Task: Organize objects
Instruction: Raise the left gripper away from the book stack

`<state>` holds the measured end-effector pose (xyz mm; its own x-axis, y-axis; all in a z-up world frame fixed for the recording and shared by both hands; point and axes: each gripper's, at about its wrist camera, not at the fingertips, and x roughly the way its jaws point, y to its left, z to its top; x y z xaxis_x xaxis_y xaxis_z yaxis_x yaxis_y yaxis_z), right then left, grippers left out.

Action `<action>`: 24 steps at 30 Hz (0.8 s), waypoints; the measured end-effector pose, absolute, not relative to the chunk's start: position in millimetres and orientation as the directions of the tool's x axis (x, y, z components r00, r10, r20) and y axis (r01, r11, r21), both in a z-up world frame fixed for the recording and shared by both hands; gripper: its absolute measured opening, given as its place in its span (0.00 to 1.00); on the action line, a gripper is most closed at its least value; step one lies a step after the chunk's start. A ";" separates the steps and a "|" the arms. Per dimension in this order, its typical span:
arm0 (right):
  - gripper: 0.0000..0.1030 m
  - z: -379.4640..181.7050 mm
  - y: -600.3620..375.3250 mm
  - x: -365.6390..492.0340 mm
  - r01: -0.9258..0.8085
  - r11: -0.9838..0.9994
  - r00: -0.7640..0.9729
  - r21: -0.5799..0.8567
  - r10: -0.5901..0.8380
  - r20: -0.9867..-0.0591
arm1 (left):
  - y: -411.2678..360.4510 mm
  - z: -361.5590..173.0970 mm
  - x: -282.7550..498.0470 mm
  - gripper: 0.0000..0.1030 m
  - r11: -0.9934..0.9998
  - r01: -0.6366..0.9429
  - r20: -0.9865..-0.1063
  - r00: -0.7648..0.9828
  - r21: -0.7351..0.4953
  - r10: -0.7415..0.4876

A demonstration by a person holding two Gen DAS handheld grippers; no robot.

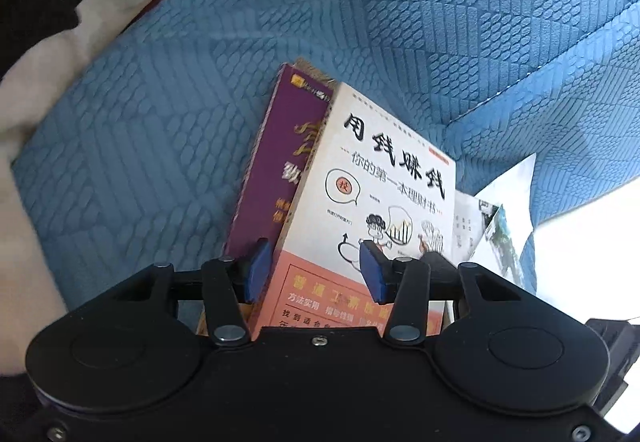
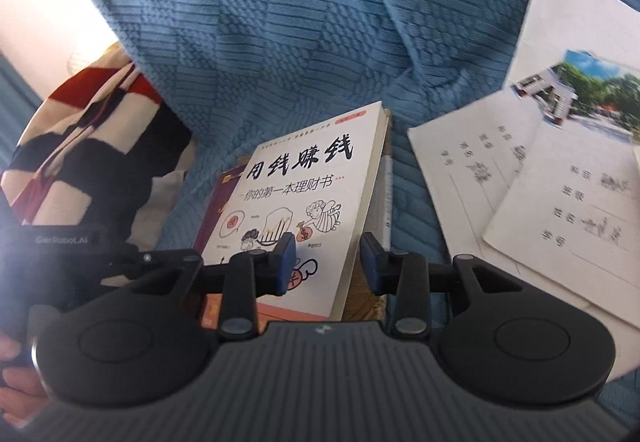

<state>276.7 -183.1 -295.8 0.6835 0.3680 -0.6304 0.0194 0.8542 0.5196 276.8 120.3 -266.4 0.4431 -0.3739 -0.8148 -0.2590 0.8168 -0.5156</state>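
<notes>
Right gripper (image 2: 328,262) straddles white book (image 2: 304,181).

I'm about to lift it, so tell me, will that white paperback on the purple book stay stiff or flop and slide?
The white paperback looks thick, so probably fairly stiff, though its soft cover may bend. Its cover looks smooth and it lies askew on the purple book, so a push would likely slide it.

Both grippers tilt downward, side by side. The left gripper (image 1: 316,270) and right gripper (image 2: 328,266) each stand partly open; whether their pads press anything is unclear. Bare fingers (image 2: 16,382) show at the right view's lower left edge.
</notes>
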 end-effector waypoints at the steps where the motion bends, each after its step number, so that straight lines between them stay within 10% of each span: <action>1: 0.38 -295.8 -181.1 278.3 0.015 0.859 0.679 0.512 0.367 -0.636 | 120.8 -266.1 273.1 0.41 0.821 -0.258 -0.816 0.446 -0.510 -0.367; 24: 0.37 -275.6 -165.7 266.0 0.061 0.907 0.652 0.418 0.281 -0.704 | 137.7 -254.2 248.3 0.44 0.830 -0.259 -0.818 0.461 -0.494 -0.343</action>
